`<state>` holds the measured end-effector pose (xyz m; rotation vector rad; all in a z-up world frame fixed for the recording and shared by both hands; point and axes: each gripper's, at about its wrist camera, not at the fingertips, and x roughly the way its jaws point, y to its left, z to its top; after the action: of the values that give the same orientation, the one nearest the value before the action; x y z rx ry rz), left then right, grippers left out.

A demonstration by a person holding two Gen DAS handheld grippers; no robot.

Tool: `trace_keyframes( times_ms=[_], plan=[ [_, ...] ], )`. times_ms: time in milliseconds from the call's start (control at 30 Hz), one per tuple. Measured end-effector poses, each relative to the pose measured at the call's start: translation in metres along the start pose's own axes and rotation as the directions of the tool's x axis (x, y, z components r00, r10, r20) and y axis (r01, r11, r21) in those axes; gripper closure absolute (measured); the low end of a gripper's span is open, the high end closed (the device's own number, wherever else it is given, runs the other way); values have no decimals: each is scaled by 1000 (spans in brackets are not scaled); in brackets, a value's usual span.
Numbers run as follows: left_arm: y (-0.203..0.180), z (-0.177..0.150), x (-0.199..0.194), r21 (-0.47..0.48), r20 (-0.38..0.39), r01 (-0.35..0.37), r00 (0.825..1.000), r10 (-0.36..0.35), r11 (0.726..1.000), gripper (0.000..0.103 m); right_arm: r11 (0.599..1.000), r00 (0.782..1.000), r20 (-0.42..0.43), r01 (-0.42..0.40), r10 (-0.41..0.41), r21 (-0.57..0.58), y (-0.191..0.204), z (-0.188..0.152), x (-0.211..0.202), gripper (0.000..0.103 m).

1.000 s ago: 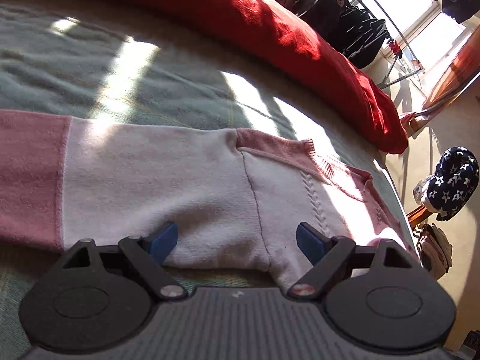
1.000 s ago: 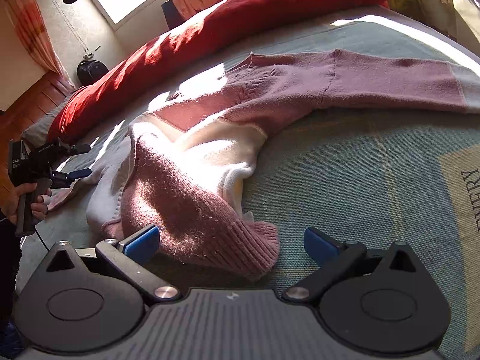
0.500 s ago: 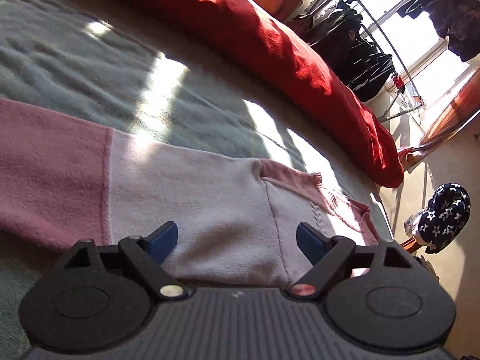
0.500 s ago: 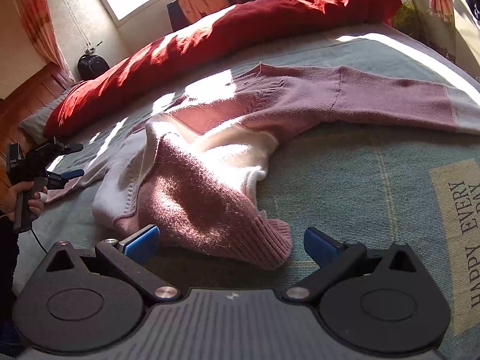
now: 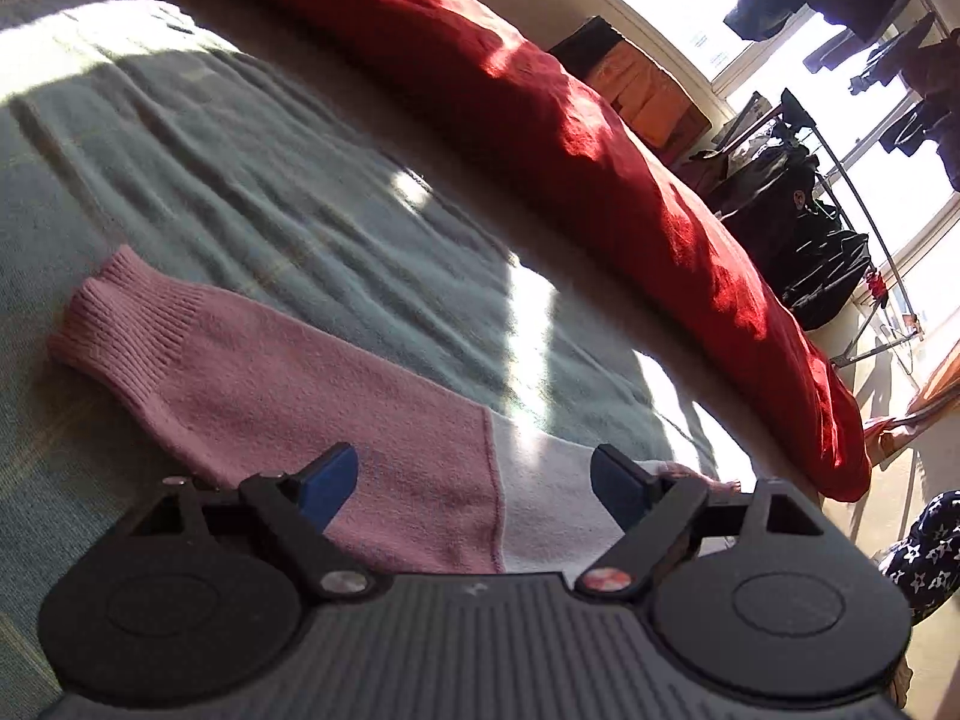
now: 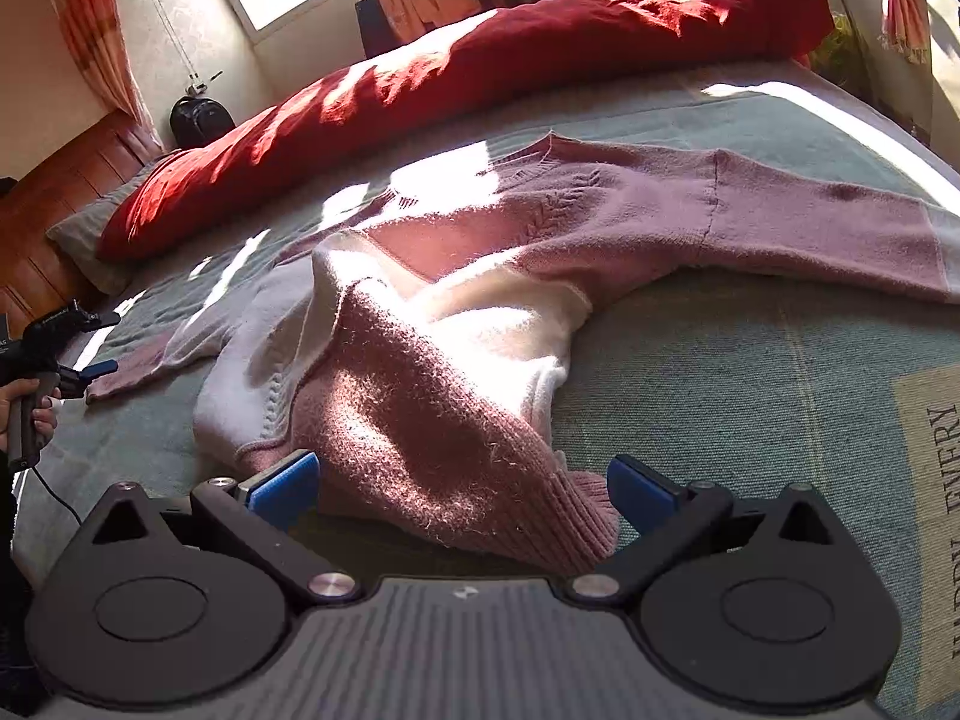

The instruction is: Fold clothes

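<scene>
Two grippers, jaws apart, over pink-and-white sweater (image 6: 456,312) on green blanket (image 6: 750,360).
Left gripper (image 5: 474,480) above sleeve (image 5: 288,372); right gripper (image 6: 462,480) astride ribbed hem (image 6: 576,510).

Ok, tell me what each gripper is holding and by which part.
Nothing. The left gripper is open over the sweater's sleeve; the right gripper is open around its hem.

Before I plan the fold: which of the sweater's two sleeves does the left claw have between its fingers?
The sleeve lying flat toward the wooden headboard side, with its ribbed cuff showing. The open left claw straddles it; the other sleeve stretches away on the right.
</scene>
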<state>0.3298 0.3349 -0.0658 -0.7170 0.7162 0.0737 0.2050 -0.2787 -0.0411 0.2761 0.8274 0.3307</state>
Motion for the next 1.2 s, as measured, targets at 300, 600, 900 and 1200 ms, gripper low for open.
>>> trace_keyframes(
  times_ms=[300,600,900,1200],
  plan=[
    [22,18,10,51,102,-215,973,209,975,20,992,1000,7,22,-21,-126,28,7,-5,0],
    [-66,-37,-7,316,15,-82,997,81,945,17,996,997,72,8,-2,-91,-7,39,4,0],
    [-174,-112,3,588,-116,98,993,-36,803,17,976,989,116,-117,97,184,-104,127,66,0],
    [-193,-160,6,722,-151,75,987,51,688,17,973,999,53,-26,14,228,-138,110,76,0]
  ],
)
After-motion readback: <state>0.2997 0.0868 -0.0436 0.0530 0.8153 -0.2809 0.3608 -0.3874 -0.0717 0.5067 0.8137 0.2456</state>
